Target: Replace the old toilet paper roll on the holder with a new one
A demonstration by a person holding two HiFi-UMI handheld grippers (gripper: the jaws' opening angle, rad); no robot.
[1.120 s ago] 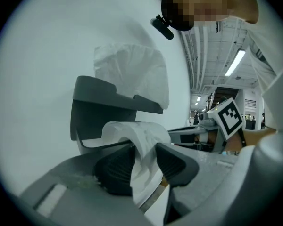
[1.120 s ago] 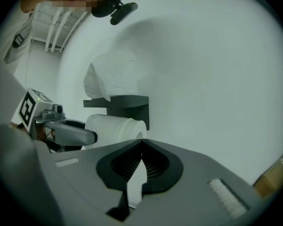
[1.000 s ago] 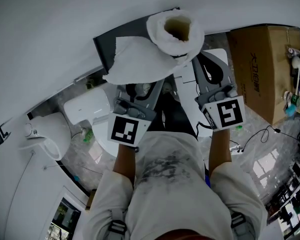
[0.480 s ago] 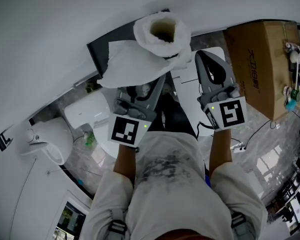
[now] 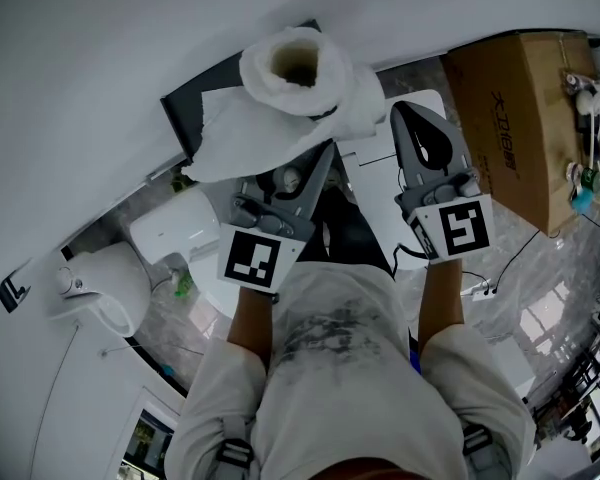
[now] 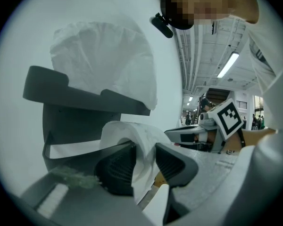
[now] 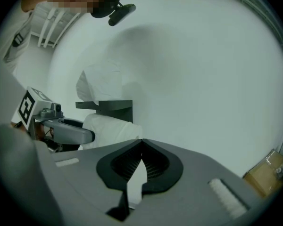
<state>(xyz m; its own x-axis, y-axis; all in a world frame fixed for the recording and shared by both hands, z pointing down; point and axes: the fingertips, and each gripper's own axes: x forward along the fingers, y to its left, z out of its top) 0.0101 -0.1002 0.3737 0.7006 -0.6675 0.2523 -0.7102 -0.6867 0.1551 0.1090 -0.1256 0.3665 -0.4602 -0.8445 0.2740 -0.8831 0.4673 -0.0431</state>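
A dark grey wall holder (image 5: 180, 108) carries a shelf on top. On that shelf a toilet paper roll (image 5: 295, 68) stands on end, core up, with a loose sheet (image 5: 250, 133) draped down. In the left gripper view a second roll (image 6: 127, 131) sits under the shelf (image 6: 85, 98). My left gripper (image 6: 144, 157) is shut on that roll's wall, one pad in the core and one outside, and its jaws have just been closing further. In the head view the sheet hides its tips (image 5: 320, 163). My right gripper (image 7: 141, 142) (image 5: 412, 113) is shut and empty, right of the holder.
A cardboard box (image 5: 515, 108) stands on the floor at the right. A white toilet (image 5: 175, 223) sits below the holder at the left. Cables (image 5: 520, 258) trail over the marble floor. The white wall fills the top of the view.
In the head view the holder and the upright roll have slid to the left. Both grippers keep their place in the frame, so they stand further right of the holder.
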